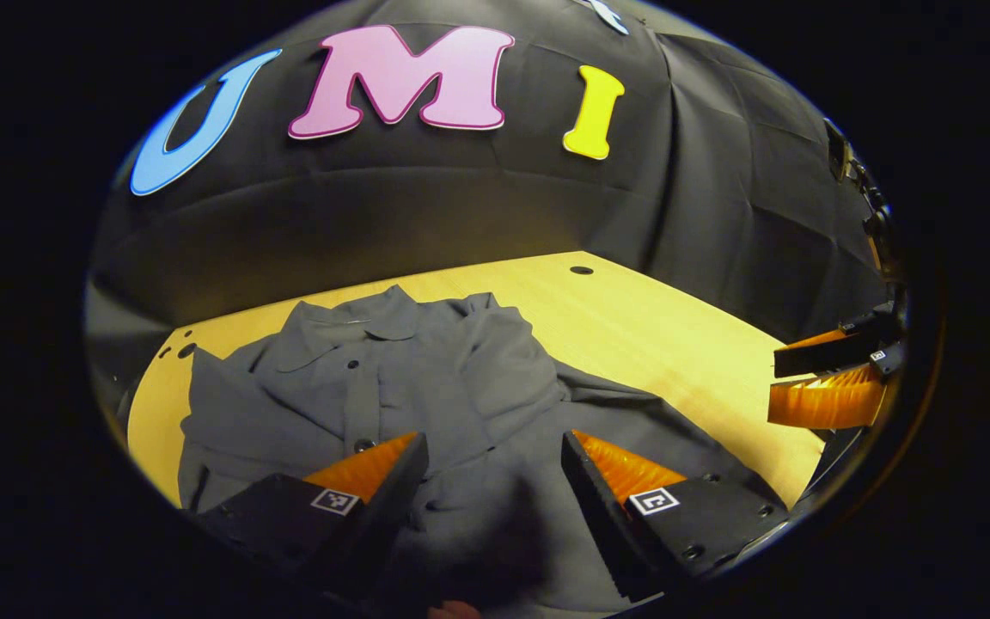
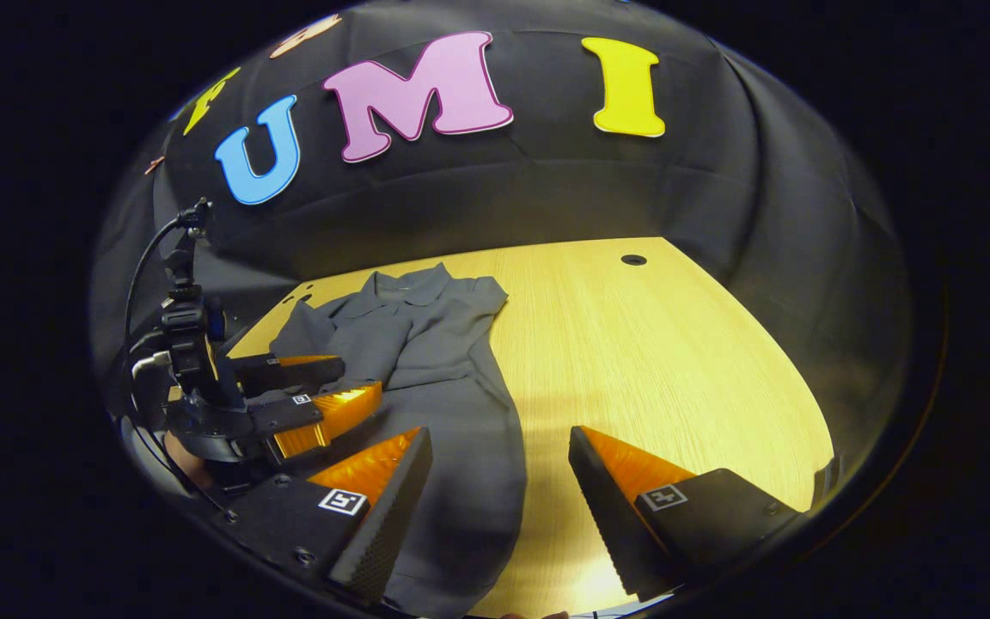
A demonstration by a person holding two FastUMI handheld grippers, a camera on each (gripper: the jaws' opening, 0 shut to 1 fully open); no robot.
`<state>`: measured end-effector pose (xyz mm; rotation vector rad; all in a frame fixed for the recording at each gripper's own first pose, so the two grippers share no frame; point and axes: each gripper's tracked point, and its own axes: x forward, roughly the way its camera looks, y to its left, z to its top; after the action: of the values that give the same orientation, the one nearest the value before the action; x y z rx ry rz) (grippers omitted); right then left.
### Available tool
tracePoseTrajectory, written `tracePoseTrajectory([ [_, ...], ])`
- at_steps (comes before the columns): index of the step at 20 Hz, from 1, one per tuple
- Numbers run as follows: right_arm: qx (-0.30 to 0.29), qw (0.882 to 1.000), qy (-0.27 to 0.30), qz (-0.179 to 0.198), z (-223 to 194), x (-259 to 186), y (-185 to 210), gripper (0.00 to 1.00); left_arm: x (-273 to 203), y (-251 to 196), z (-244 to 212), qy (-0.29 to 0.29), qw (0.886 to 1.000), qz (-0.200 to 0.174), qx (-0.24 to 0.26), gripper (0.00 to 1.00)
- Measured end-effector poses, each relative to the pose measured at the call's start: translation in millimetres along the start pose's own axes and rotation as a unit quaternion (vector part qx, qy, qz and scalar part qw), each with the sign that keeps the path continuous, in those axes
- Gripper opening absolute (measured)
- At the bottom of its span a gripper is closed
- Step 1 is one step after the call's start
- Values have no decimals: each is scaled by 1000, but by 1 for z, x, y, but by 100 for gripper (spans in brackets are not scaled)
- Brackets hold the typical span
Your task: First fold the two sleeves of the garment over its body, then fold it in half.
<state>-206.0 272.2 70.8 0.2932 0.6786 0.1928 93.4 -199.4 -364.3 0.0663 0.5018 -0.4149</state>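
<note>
A grey button-up shirt (image 1: 426, 378) lies flat on the wooden table (image 1: 650, 327), collar at the far end. One sleeve lies folded across its chest on the right side in the left gripper view; the other side spreads out to the left. My left gripper (image 1: 493, 443) hangs open just above the shirt's lower body, with nothing between its fingers. It shows too in the right gripper view, as the left gripper (image 2: 362, 380), open over the shirt (image 2: 443, 370). My right gripper (image 2: 499, 438) is open over the shirt's right hem edge and bare table. The right gripper (image 1: 774, 385) also appears at the far right.
The wooden table (image 2: 650, 361) has wide bare room right of the shirt. A small round hole (image 2: 632, 259) sits near its far edge, and more holes (image 1: 186, 350) near the far left corner. Black cloth walls close in behind and on both sides.
</note>
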Motion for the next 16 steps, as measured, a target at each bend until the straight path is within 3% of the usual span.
tracePoseTrajectory([
  [7, -7, 1000, 0, -9, -4, -19, 14, 99, -52, 11, 6, -5, 1000, 2, -23, 98],
  [12, -14, 1000, 10, -12, -20, -36, 25, 99, -114, 49, 9, -16, 999, 14, -39, 98],
  [16, -15, 999, 30, -26, -49, -52, 30, 99, -161, 89, -15, -6, 998, 41, -45, 98],
])
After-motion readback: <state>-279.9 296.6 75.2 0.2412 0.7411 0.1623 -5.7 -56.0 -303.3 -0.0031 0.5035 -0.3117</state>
